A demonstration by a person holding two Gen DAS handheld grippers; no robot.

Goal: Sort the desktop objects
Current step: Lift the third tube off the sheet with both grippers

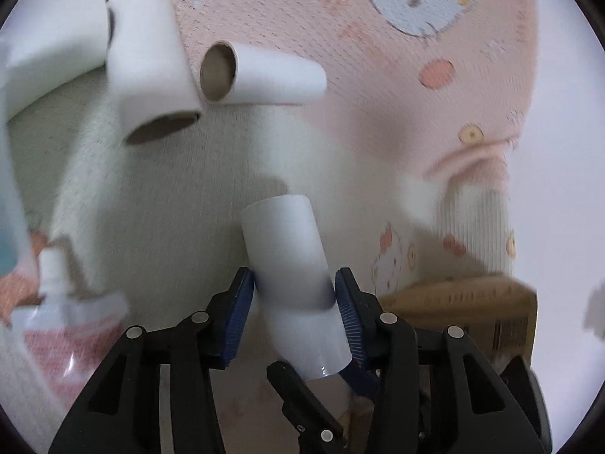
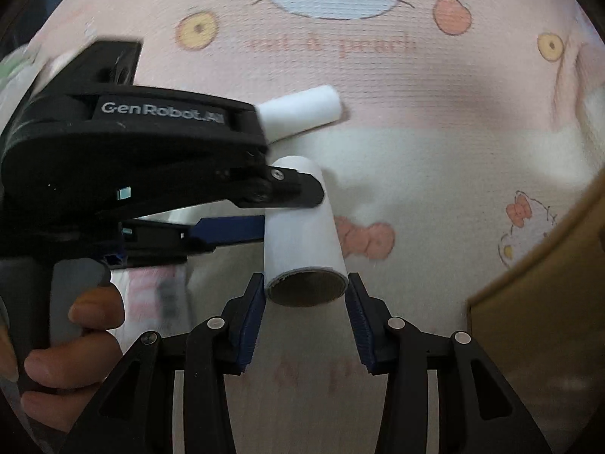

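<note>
The left hand-held gripper point(image 1: 295, 295) clamps the light, crushable cardboard tube point(image 1: 293, 265) mid-body, while the right hand-held gripper point(image 2: 305, 287) straddles its open end, contact unclear; firm sidewall holds suit it

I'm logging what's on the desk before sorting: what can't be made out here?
- Pouch, left wrist view: label motion-blurred, cut by the edge.
- Cardboard box, right wrist view: cut by the edge; contents unseen.
- Far roll, right wrist view: one end hidden behind the left gripper.
</note>
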